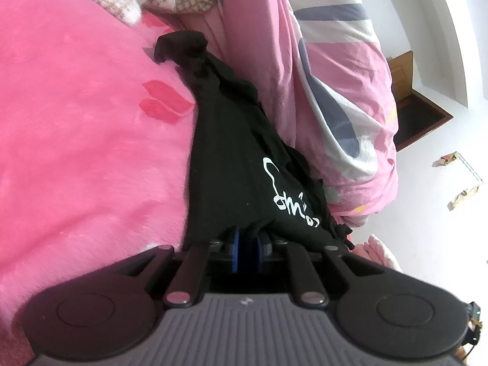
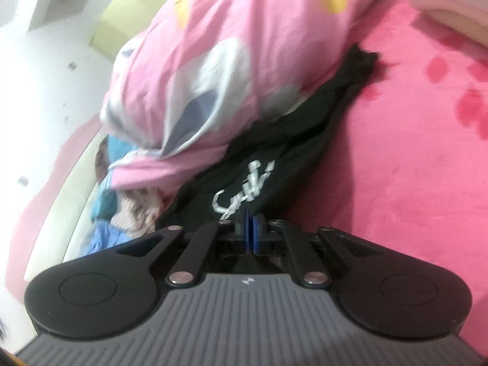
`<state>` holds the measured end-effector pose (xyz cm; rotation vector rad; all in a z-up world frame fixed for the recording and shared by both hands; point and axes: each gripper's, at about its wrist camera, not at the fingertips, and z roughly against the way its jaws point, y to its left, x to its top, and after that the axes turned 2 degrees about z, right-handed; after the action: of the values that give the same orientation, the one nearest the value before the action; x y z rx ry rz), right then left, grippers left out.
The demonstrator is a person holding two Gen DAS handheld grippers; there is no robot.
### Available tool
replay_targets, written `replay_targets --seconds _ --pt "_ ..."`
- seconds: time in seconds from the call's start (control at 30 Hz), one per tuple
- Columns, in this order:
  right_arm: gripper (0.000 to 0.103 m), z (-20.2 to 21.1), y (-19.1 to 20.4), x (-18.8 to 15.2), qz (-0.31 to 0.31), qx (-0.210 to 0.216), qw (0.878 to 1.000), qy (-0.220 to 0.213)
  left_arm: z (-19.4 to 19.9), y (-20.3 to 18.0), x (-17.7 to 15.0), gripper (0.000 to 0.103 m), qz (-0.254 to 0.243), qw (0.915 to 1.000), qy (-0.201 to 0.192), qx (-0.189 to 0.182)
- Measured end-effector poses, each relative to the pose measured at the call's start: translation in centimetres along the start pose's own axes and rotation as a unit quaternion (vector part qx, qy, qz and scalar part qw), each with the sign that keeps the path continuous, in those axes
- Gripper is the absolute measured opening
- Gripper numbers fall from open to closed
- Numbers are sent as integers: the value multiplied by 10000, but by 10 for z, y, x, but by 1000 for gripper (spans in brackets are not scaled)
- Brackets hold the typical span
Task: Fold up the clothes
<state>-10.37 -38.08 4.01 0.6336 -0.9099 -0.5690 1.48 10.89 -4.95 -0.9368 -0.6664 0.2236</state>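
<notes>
Gripping black shirt (image 1: 231, 140), both tools (image 1: 247, 244) (image 2: 250, 225)

Bedroom setting. A bright pink plush blanket (image 1: 76, 128) with red petal marks covers the bed. A pink quilt (image 1: 341, 70) patterned in white and grey-blue lies bunched alongside it. Beyond stand a white wall (image 1: 433, 15), a pale floor (image 1: 427, 183) and a wooden cabinet (image 1: 402, 76). Daylight is even and bright.
</notes>
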Motion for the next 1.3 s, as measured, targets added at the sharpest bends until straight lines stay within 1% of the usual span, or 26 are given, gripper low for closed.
replay_targets --seconds 0.07,0.13,0.23,0.3,0.33,0.37,0.4,0.43,0.5,0.57,0.6,0.67,0.73,0.77,0.8,0.83,0.87,0.93,0.97,1.03,1.07,1.1,1.13,1.17,1.23,1.3 --pt "1 1 -15 1 -96 -297 9995 -57 0 -2 -1 20 -60 10000 16 -10" --pt "1 -7 -27 0 -122 -738 9972 -40 0 -3 -1 22 -121 9999 30 -17" --pt "6 -27 -45 -4 -187 -1265 9918 31 -1 -6 -2 24 -225 9997 25 -1" --pt "14 -32 -54 -8 -331 -1295 9910 -67 -1 -5 -2 24 -228 9997 19 -3" --pt "17 -31 -59 -10 -420 -1234 9914 -147 -1 -5 -2 24 -222 9998 17 -7" --pt "25 -28 -62 -12 -524 -1174 9914 -251 -1 -4 -2 24 -218 9998 16 -10" --pt "29 -21 -63 -14 -558 -1142 9911 -388 -1 -4 -1 24 -225 9997 19 -11" --pt "29 -13 -64 -17 -589 -1111 9907 -528 -1 -3 -1 24 -234 9997 22 -10" --pt "30 6 -62 -20 -483 -1293 9863 -907 -1 -3 -1 24 -261 9997 15 3" --pt "31 22 -55 -24 -157 -1487 9825 -1111 -1 -3 -1 24 -274 9996 10 7" --pt "31 24 -51 -26 1 -1535 9822 -1087 -1 -4 -1 24 -275 9996 9 7" --pt "32 23 -40 -36 452 -1500 9844 -804 -1 -3 -1 25 -277 9996 5 0" --pt "35 10 -24 -54 987 -1406 9845 -339 0 -4 -2 26 -287 9996 -19 -23" --pt "36 3 -16 -63 1253 -1357 9827 -104 3 -4 -3 31 -307 9995 -58 -49" --pt "37 -2 -11 -71 1466 -1352 9799 23 6 -5 -3 35 -333 9994 -103 -78" --pt "37 -10 -3 -81 1703 -1329 9763 137 12 -7 -5 46 -403 9989 -184 -119" --pt "37 -14 5 -89 1951 -1255 9725 209 20 -10 -7 54 -493 9984 -274 -107" --pt "37 -23 20 -104 2443 -1100 9628 348 39 -17 -12 57 -690 9962 -531 4" --pt "37 -28 28 -112 2687 -1021 9569 417 48 -21 -13 59 -785 9950 -622 1" --pt "37 -35 44 -125 3304 -943 9377 513 65 -32 -19 60 -1029 9920 -734 48" --pt "37 -40 51 -131 3606 -925 9265 541 71 -41 -24 60 -1295 9888 -726 123" --pt "37 -43 55 -135 3732 -888 9219 542 76 -51 -30 60 -1576 9848 -703 200" --pt "37 -46 59 -139 3848 -850 9175 542 78 -62 -40 60 -1949 9786 -596 292" --pt "37 -49 63 -142 3963 -811 9129 541 79 -74 -51 60 -2313 9710 -475 375" --pt "37 -55 70 -150 4191 -735 9033 540 73 -93 -75 60 -2954 9543 -88 436" --pt "36 -53 70 -154 4246 -733 9012 475 64 -107 -96 60 -3502 9350 68 551"
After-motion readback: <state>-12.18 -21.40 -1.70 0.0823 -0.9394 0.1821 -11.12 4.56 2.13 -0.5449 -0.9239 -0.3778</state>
